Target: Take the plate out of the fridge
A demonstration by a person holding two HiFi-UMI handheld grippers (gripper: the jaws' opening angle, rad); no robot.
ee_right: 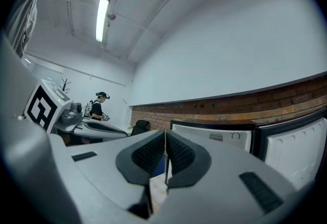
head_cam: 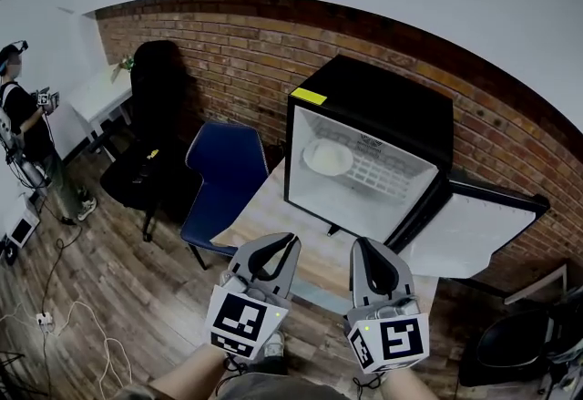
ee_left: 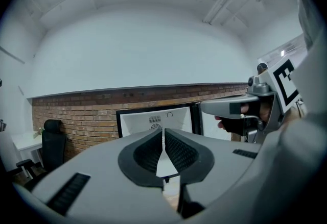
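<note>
Jaws are closed, empty, on left gripper (head_cam: 279, 248) and right gripper (head_cam: 365, 245). We judge that, unopened, they could shove the plate (head_cam: 327, 157), apparently shelved, deeper into the fridge (head_cam: 383, 93).

**A test lab set up in a plain workroom**

We stand in a bare room with a brick wall (head_cam: 237, 52), a plank floor (head_cam: 118, 298) strewn with cables (head_cam: 82, 325), and a tube light (ee_right: 102, 19) overhead. An office chair (head_cam: 150, 116), a white desk (head_cam: 100, 93), a small fridge (head_cam: 383, 107) on a wooden table (head_cam: 264, 216) and a second person (head_cam: 27, 134) wearing headgear suggest a lab.
</note>
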